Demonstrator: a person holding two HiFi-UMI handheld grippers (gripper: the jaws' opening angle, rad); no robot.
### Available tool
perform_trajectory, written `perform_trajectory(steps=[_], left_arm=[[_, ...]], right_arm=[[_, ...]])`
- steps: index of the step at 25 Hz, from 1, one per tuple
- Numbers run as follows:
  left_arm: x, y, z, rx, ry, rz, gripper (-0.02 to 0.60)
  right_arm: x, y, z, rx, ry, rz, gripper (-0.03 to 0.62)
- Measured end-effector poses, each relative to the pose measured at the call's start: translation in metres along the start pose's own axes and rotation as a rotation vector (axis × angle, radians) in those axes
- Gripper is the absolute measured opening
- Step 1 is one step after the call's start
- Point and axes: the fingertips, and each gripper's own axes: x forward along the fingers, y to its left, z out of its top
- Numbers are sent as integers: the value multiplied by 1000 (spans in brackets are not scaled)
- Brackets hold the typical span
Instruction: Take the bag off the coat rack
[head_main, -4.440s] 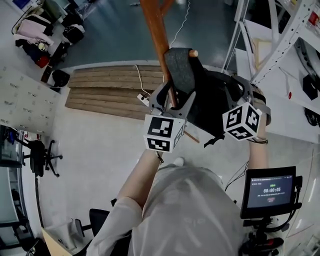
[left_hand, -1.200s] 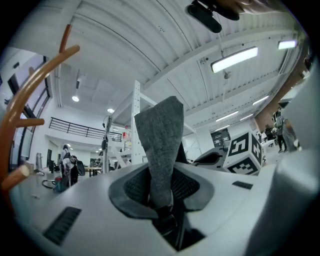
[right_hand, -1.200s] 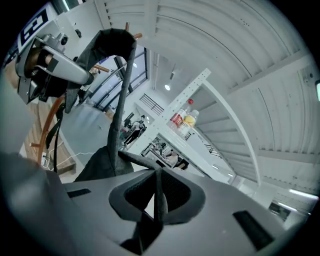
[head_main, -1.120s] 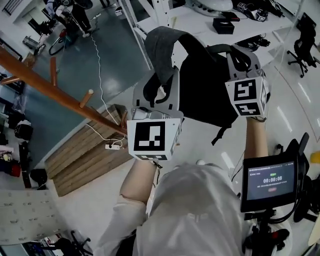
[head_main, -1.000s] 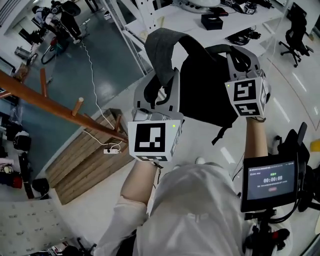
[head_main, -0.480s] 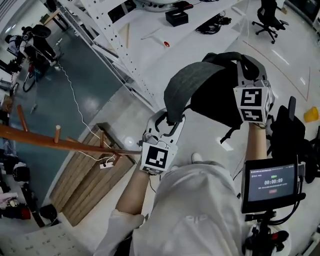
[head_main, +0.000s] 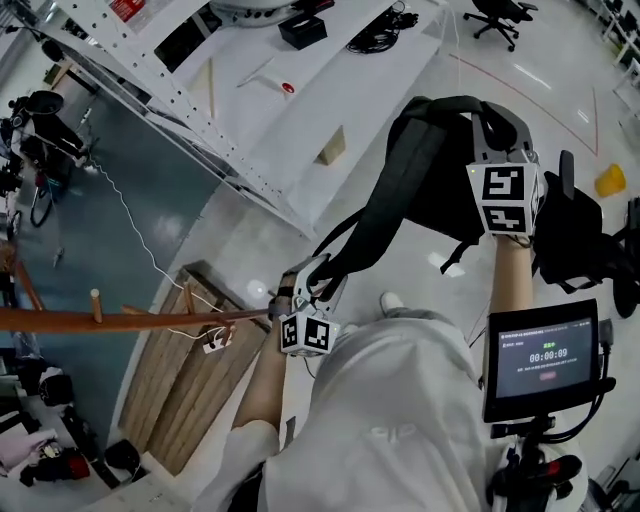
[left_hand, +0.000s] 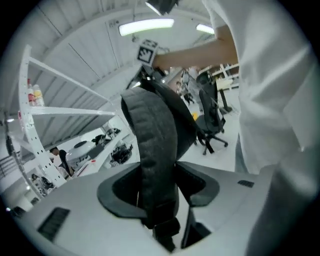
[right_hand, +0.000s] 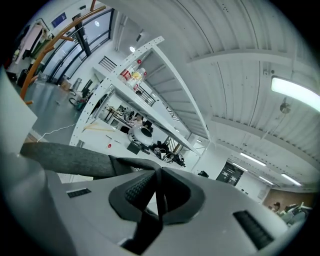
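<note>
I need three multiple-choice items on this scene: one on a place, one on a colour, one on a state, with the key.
1. In the head view, the coat rack lies at: A) the left B) the right C) the top centre.
2. The bag is: A) red B) black C) white.
3. The bag is: A) hung on the rack B) on the floor C) held up, clear of the rack.
Key: 1 A, its brown pole crosses the left edge. 2 B, it is dark all over. 3 C, the right tongs are shut on a thin strap, and a padded strap lies between the opening left tongs.
</note>
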Motion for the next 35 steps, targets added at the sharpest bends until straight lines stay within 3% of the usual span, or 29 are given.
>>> perform_trajectory(steps=[3, 6, 8, 12, 14, 18, 23, 30, 35], left_arm=[[-20, 7, 19, -129, -190, -10, 205], [-36, 9, 25, -193, -276, -39, 248], [-44, 13, 25, -222, -315, -22, 271], [-65, 32, 2, -517, -331, 0, 272], [-75, 48, -11, -581, -321, 10, 272], [-67, 78, -19, -585, -280, 111, 272], [-31, 112, 25, -567, -322, 194, 270], [13, 141, 131, -491, -462, 143, 270], [32, 148, 187, -433, -518, 106, 270]], right_arm=[[-6, -12, -8, 12, 12, -18, 46], [-11, -21, -18, 33, 30, -34, 46], [-12, -23, -23, 49, 35, -35, 46], [-13, -20, -28, 53, 41, -27, 46], [-15, -19, -29, 67, 42, -19, 46], [-17, -7, -21, 23, 29, -2, 46], [-17, 3, -19, 10, 25, 19, 46], [-24, 6, -3, 25, -20, 42, 46], [-32, 21, 11, 23, -76, 92, 46]])
